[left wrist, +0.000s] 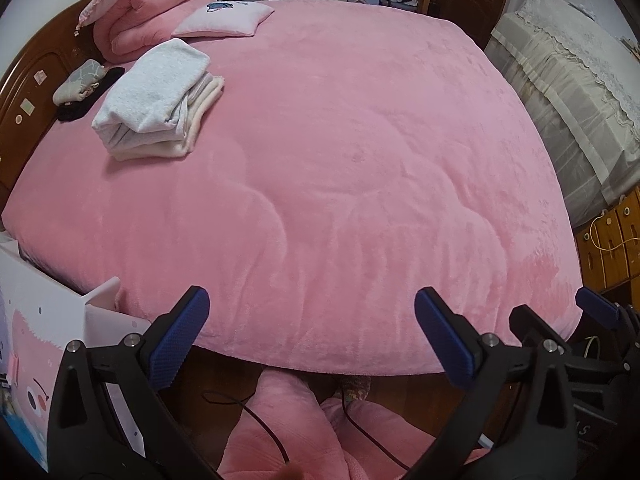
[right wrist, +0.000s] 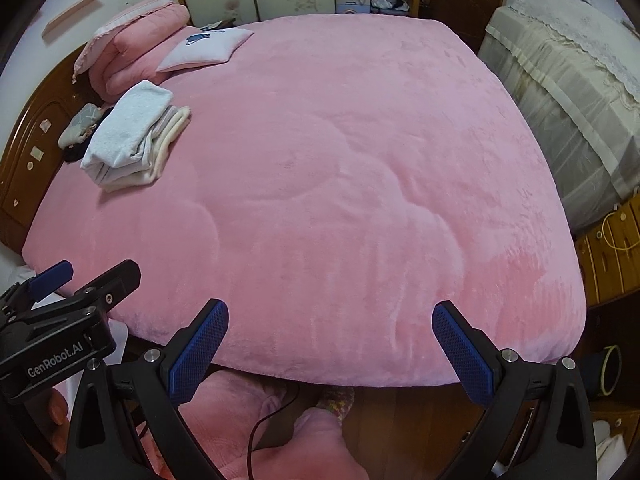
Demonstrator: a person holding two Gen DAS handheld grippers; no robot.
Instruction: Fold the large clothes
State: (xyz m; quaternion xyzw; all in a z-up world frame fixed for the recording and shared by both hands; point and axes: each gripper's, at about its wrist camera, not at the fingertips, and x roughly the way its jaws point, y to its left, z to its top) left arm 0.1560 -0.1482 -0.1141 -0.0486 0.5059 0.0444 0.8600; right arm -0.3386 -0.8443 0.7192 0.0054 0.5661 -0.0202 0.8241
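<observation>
Left wrist view is filled by a pink bed [left wrist: 340,160], its near edge bare and a covered cabinet [left wrist: 568,92] seen along its far right. Folded pale clothes [left wrist: 156,100] are stacked near the wooden headboard [left wrist: 28,92], beside a small pillow [left wrist: 224,20]. Both the left gripper [left wrist: 312,336] and right gripper [right wrist: 330,348] are held at the near edge, fingers apart, nothing grasped.

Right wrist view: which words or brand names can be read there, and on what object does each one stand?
"GenRobot.AI": white letters on the black body of the left gripper.
The print on the small pillow is a picture; no letters can be read on it.
The headboard stickers are too small to read.
</observation>
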